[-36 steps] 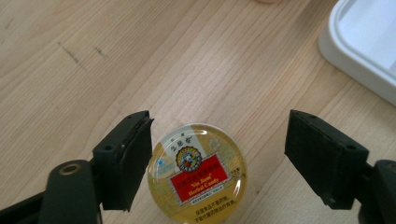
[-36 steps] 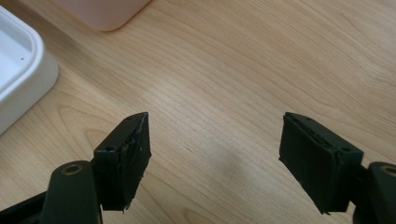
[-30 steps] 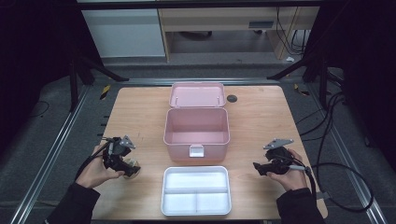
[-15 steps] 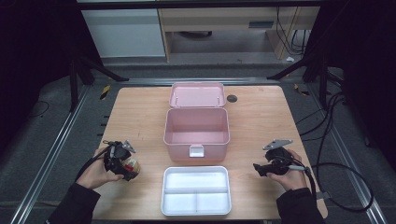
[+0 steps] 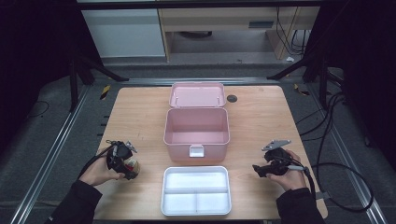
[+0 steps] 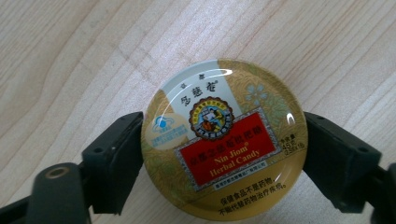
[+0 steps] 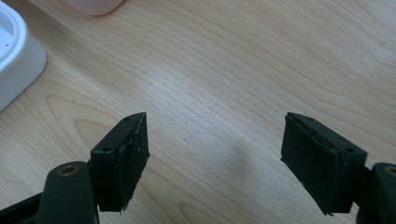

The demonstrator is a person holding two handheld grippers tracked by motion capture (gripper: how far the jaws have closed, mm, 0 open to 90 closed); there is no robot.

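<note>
My left gripper (image 5: 122, 161) has come lower with the round, glossy candy tin (image 6: 224, 139), its jaws clamped on the rim, over the pale wooden bench (image 5: 140, 112). My right gripper (image 7: 215, 161) hovers there, jaws wide apart.

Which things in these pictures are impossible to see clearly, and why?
- Candy tin, left gripper view: lower rim cut off by the frame edge; its underside is hidden, so contact with the table is unclear.
- Left gripper, high view: too small and dark to read its jaws.
- Pink box, right gripper view: cut off at the top edge.
</note>
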